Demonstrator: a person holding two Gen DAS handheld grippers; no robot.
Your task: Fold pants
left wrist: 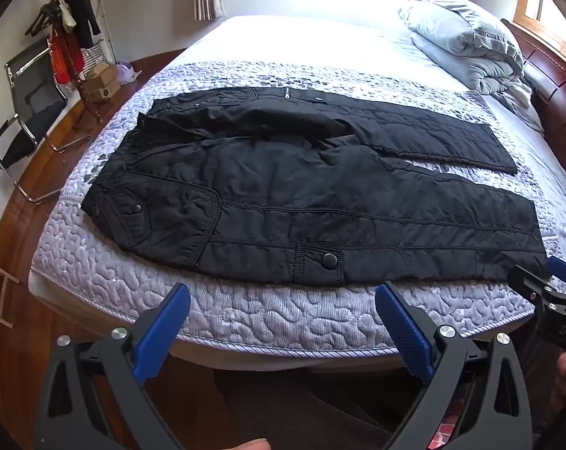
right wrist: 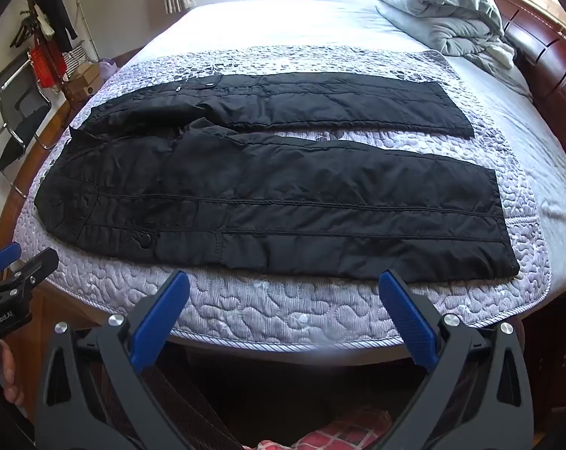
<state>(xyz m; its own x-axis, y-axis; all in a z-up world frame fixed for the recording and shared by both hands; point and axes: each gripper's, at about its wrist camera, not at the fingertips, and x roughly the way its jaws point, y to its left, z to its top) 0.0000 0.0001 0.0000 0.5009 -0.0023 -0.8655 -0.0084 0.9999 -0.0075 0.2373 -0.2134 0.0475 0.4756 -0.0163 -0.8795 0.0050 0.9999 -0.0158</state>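
Black quilted pants (left wrist: 301, 191) (right wrist: 275, 202) lie spread flat on the bed, waist at the left, both legs stretching right with a strip of quilt between them. My left gripper (left wrist: 283, 292) hovers open over the bed's near edge, just short of the near leg's snap tab. My right gripper (right wrist: 285, 281) is also open, above the near edge, close to the near leg's lower hem side. Nothing sits between either pair of blue pads. The right gripper's tip (left wrist: 545, 281) shows at the left wrist view's right border; the left gripper's tip (right wrist: 16, 266) shows at the right wrist view's left border.
A lavender quilt (left wrist: 245, 311) covers the mattress. A folded grey duvet (left wrist: 467, 41) lies at the far right by the dark wooden headboard (left wrist: 560, 86). On the wood floor at left stand a chair (left wrist: 27, 112), a coat rack (left wrist: 65, 30) and boxes (left wrist: 103, 82).
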